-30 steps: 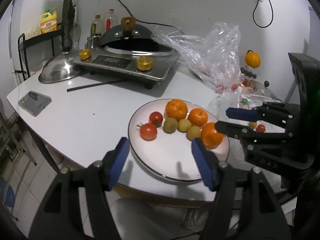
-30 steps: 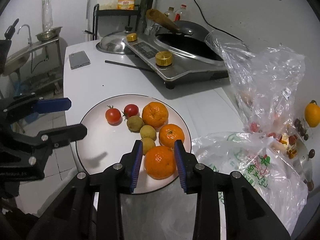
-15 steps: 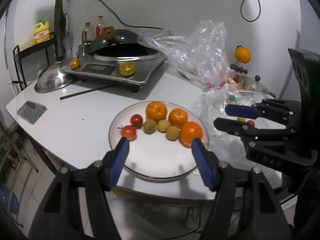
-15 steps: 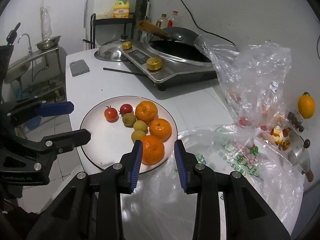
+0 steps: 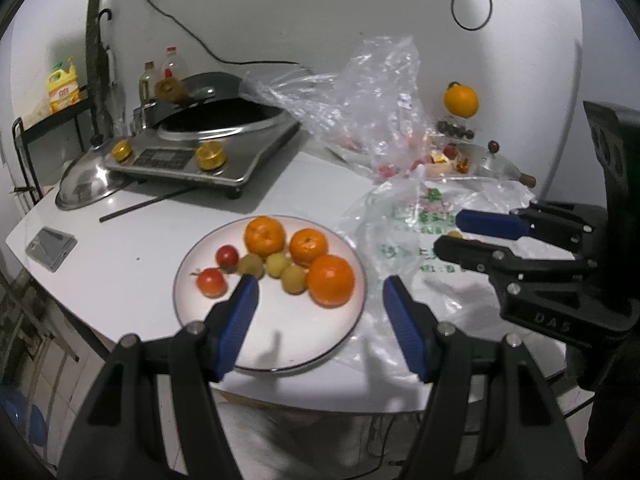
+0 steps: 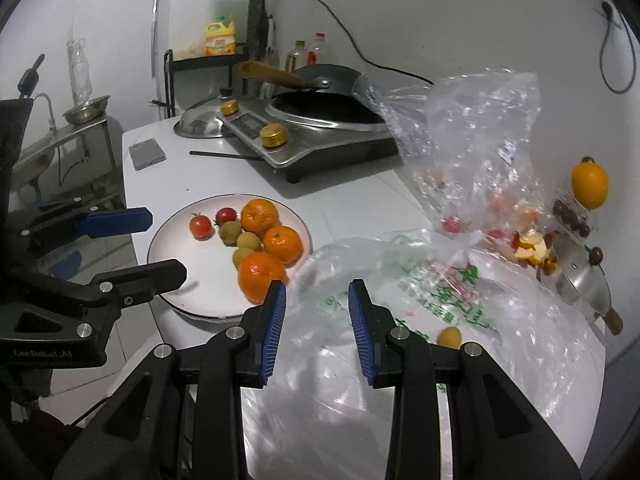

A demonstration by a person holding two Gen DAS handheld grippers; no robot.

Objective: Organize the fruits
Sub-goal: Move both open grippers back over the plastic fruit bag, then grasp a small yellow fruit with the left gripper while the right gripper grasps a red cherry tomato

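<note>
A white plate point(image 5: 280, 360) near the table's front edge carries three oranges point(image 5: 331, 280), two small tomatoes point(image 5: 211, 282) and three little yellow-green fruits point(image 5: 294, 279). My left gripper point(image 5: 319, 284) hovers above the plate's near rim, jaws wide open, nothing between them. To the right of the plate point(image 6: 188, 280), my right gripper point(image 6: 317, 286) hangs over the edge of a printed plastic bag point(image 6: 440, 300). Its blue pads stand a narrow gap apart and hold nothing. The nearest orange point(image 6: 262, 276) lies just left of its left finger. One small yellow fruit point(image 6: 449, 337) rests on the bag.
An induction cooker point(image 5: 200, 156) with a wok stands at the back, with a steel lid point(image 5: 84, 180), a dark chopstick point(image 5: 148, 204) and a phone point(image 5: 50, 243) to its left. A crumpled clear bag point(image 6: 460, 140) and fruit scraps fill the back right. An orange point(image 6: 589, 180) hangs by the wall.
Both grippers have drawn back and up from the plate, which now looks smaller. The nearest orange, earlier between the right fingers, now lies left of them. Jaw gaps are unchanged.
</note>
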